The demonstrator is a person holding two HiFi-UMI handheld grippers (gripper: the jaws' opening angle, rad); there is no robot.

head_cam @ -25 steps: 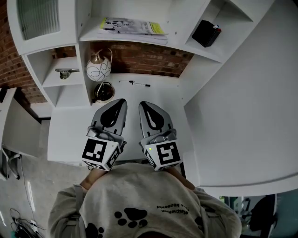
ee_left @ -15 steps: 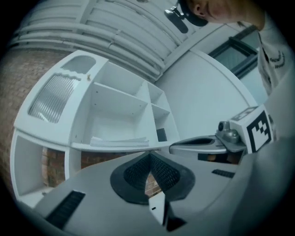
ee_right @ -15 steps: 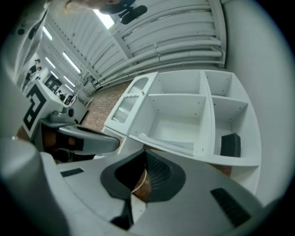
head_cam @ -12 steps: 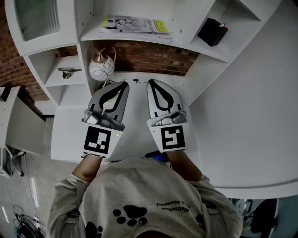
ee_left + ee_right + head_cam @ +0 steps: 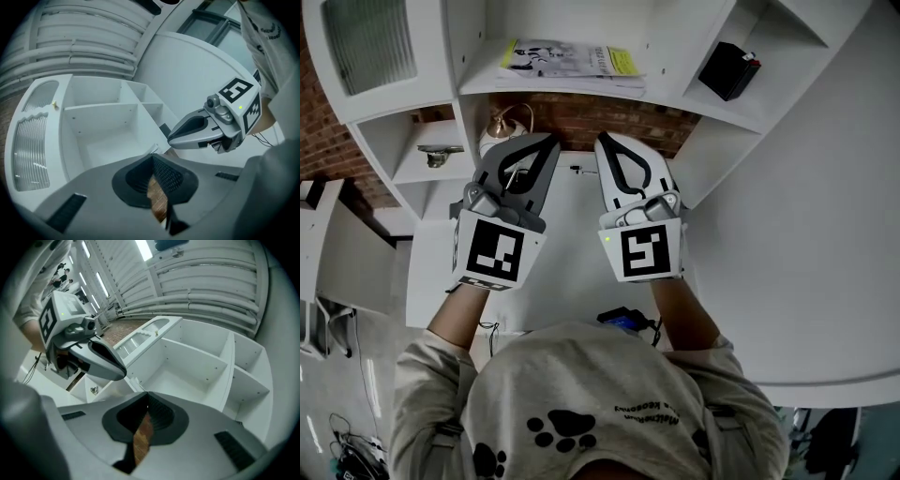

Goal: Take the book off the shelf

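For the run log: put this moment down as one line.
left gripper: shut, empty | right gripper: shut, empty | book: flat on shelf, untouched

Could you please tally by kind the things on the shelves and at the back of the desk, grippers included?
Book: 1
Black box: 1
Metal piece: 1
Patterned vase: 1
Pen: 1
Grippers: 2 (left gripper, right gripper)
Total: 7
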